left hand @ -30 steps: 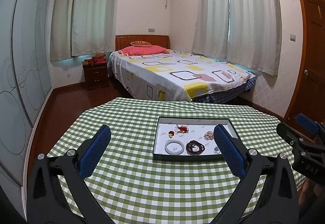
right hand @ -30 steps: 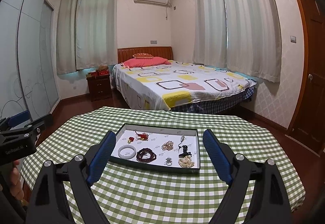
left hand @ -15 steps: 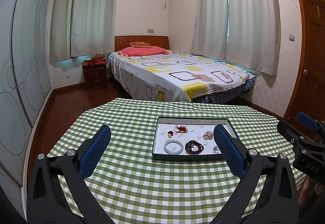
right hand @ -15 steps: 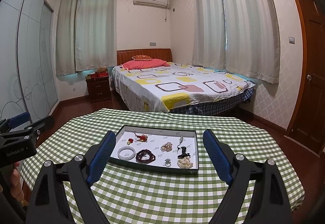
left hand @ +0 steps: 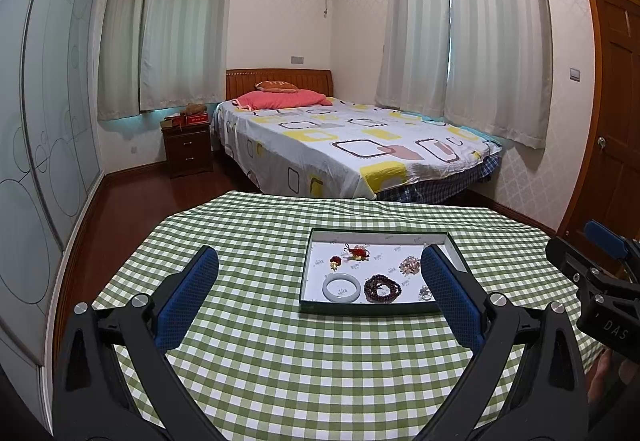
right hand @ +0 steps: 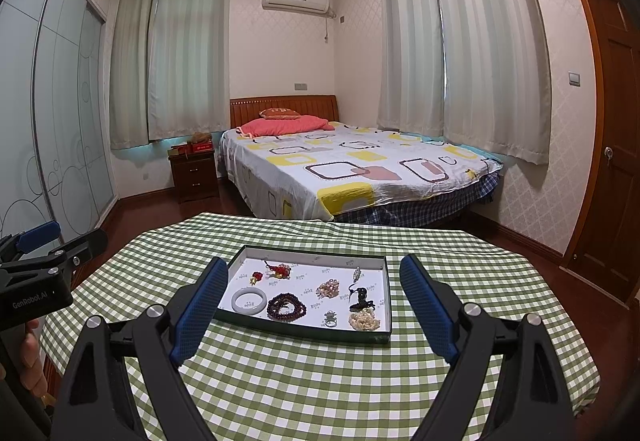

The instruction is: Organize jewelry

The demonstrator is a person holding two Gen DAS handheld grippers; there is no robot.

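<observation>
A shallow dark-rimmed tray (right hand: 382, 291) lined in white sits on the green checked tablecloth (right hand: 320, 381), holding the jewelry. Inside the tray, a pale jade bangle (right hand: 249, 300) lies at the near left corner, with a dark bead bracelet (right hand: 286, 306) just right of it. A red knotted charm (right hand: 278, 272) lies behind these, toward the tray's far side. A pearl cluster (right hand: 363, 321) rests in the tray's near right corner, a small ring (right hand: 330, 318) beside it.

The right gripper (right hand: 316, 315) hovers before the tray, jaws spread wide, holding nothing. The left gripper (left hand: 320, 299) hangs left of the tray, likewise wide apart and empty. Beyond the tray stands a bed (right hand: 360, 165).
</observation>
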